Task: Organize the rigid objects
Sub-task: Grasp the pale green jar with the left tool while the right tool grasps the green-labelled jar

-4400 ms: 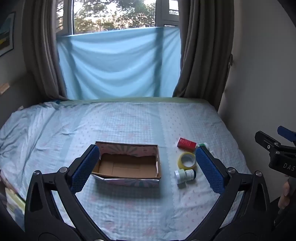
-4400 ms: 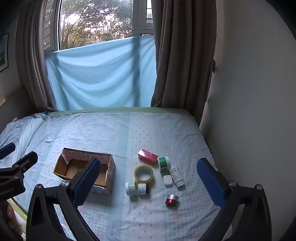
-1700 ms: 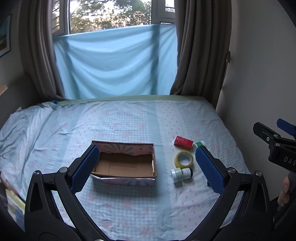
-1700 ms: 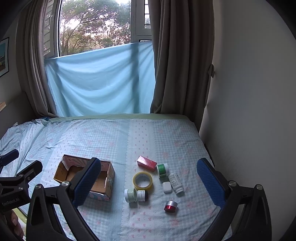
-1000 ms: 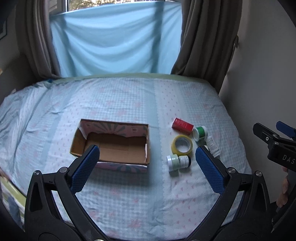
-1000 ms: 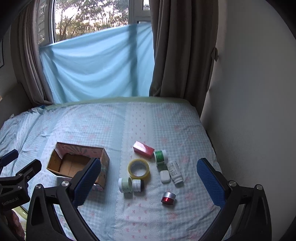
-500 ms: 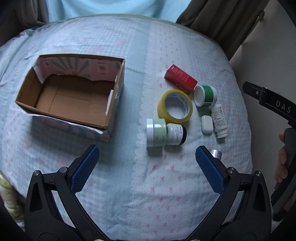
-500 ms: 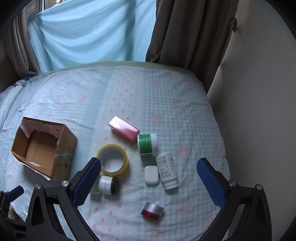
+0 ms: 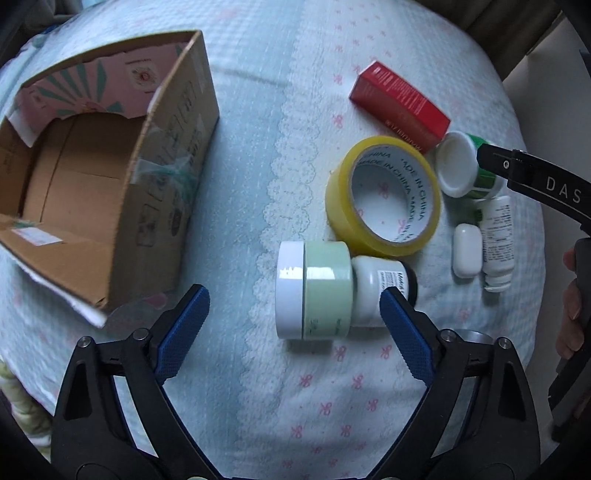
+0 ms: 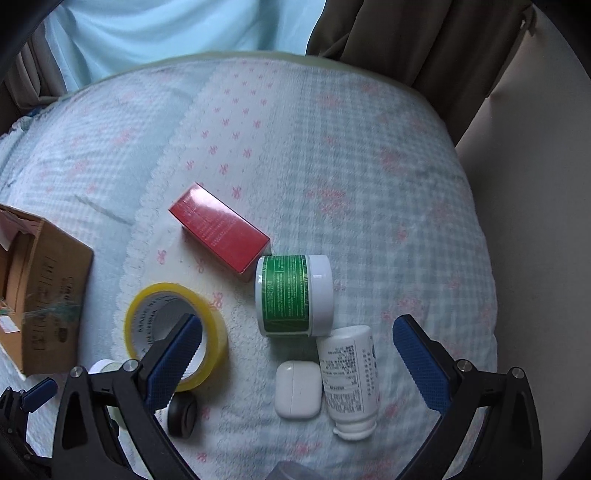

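Observation:
An open cardboard box (image 9: 92,177) lies on the bed at the left. My left gripper (image 9: 293,317) is open, low over a pale green jar (image 9: 325,291) lying next to a small white jar with a black lid (image 9: 380,291). Beyond them are a yellow tape roll (image 9: 384,199), a red box (image 9: 399,103), a green-labelled jar (image 10: 291,295), a white earbud case (image 10: 297,387) and a white pill bottle (image 10: 351,380). My right gripper (image 10: 297,350) is open and empty, above the earbud case and the pill bottle.
The bed (image 10: 369,147) has a light blue checked cover. A wall (image 10: 535,184) runs close along its right edge, with brown curtains (image 10: 424,33) behind. A small silver cap (image 9: 469,336) lies behind the left gripper's right finger.
Both grippers have tilted down and moved in close to the objects; the left one has come down over the pale green jar, the right one over the earbud case and bottle.

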{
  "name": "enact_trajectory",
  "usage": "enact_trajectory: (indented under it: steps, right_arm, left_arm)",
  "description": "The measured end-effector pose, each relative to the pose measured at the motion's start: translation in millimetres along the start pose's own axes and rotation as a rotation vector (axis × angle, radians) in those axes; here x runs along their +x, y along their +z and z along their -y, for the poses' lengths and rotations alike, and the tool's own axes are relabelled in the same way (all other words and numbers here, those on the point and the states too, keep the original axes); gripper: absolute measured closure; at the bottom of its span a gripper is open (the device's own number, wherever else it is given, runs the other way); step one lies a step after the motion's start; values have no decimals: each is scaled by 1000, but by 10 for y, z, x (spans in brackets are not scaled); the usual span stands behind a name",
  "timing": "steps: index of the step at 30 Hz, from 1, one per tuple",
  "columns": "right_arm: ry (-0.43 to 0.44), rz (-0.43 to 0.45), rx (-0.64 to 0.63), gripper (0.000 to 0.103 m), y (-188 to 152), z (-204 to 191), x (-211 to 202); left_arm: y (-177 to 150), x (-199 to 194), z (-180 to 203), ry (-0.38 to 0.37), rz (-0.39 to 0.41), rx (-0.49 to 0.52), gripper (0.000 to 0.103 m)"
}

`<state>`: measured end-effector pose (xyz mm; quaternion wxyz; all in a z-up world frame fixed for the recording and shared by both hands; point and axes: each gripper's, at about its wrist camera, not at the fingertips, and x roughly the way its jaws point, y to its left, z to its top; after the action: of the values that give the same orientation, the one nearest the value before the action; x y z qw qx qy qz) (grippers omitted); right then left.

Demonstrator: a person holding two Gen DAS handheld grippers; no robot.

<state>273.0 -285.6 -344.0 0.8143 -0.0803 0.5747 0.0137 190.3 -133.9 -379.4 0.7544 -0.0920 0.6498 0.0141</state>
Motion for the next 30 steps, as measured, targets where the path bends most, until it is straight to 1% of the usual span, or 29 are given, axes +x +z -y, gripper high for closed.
enact_trajectory:
  steps: [1, 3, 4, 6, 7, 8, 10, 11, 12, 14, 15, 16, 17, 18, 21, 24, 27, 30]
  right_arm:
    - [-1, -10, -5, 0, 16, 0, 73]
    - [-1, -28, -10, 0, 53, 7, 207]
    - [1, -35, -8, 3, 75, 15, 264]
    - [10, -53, -5, 8, 132, 23, 378]
    - [9, -64, -5, 12, 151, 25, 430]
    - [13, -71, -6, 14, 169, 27, 483]
    - [19, -93, -7, 22, 192, 27, 566]
    - [22, -104, -9, 24, 202, 19, 606]
    - [23, -113, -11, 29, 208, 12, 638]
    - [28, -130, -20, 34, 216, -11, 707]
    - [27, -137, -23, 38, 220, -22, 737]
    - [27, -145, -26, 46, 220, -32, 771]
    - [31, -155, -26, 49, 220, -37, 809]
    - [21, -162, -27, 51, 215, -47, 848]
    - [15, -152, -25, 51, 204, -58, 851]
    - [9, -149, -28, 51, 193, -75, 857]
    - [7, -137, -19, 51, 178, -88, 828]
    - [11, -117, 0, 51, 187, -43, 707]
  left_arm:
    - [22, 46, -8, 3, -9, -2, 16]
    - [60, 135, -41, 2, -30, -14, 17]
    - [71, 165, -49, 1, -38, -19, 17]
    - [95, 242, -67, -1, -58, -26, 21]
    - [96, 273, -68, 1, -68, -24, 28]
    - [103, 319, -66, -2, -85, -21, 33]
    - [111, 385, -60, -1, -108, -16, 34]
    - [112, 420, -54, -4, -118, -13, 36]
    - [113, 448, -51, -9, -124, -14, 38]
    - [121, 515, -41, -19, -144, -5, 46]
    - [124, 562, -28, -20, -157, 4, 47]
    - [123, 596, -22, -31, -164, 9, 54]
    - [121, 622, -12, -49, -166, 11, 64]
    - [118, 626, 9, -56, -160, 20, 64]
    - [118, 611, 72, -38, -126, 58, 64]
    - [144, 579, 75, -49, -106, 50, 64]
    - [165, 511, 82, -45, -76, 55, 64]
    - [155, 359, 81, -46, -41, 62, 64]
